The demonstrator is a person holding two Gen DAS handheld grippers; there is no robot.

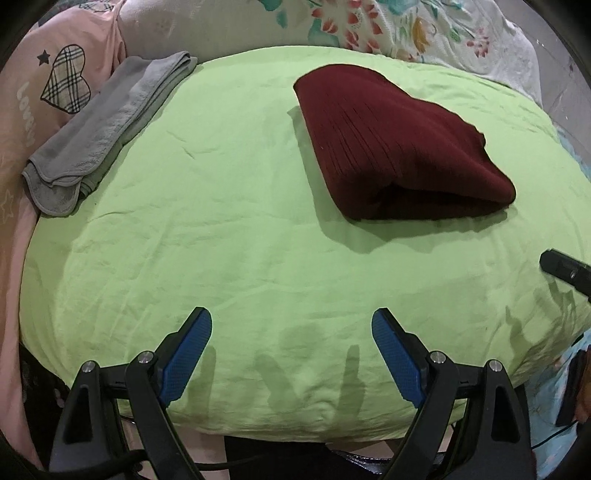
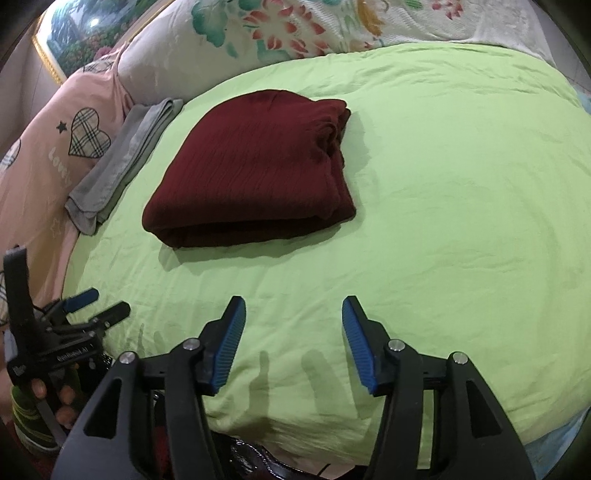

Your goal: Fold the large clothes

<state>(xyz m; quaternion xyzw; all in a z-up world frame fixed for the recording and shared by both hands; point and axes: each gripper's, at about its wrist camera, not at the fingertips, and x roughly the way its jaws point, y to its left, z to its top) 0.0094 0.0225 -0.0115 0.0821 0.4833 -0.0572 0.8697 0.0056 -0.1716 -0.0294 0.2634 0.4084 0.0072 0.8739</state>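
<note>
Left gripper (image 1: 291, 354) spread wide over green sheet (image 1: 229, 236), right gripper (image 2: 293, 339) also apart and empty, folded maroon garment (image 2: 255, 170) mid-bed, grey towel (image 1: 107, 125) at left edge, only right view shows framed picture (image 2: 70, 33).

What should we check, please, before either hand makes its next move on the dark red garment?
1. Left tongs open and holding nothing: ok.
2. Right tongs open and holding nothing: ok.
3. Dark red garment folded into a compact stack: ok.
4. Garment lies apart from the grey towel: ok.
5. Garment rests fully on the green sheet, away from its edges: ok.
6. Layers squarely aligned along the far side: cannot tell.
</note>
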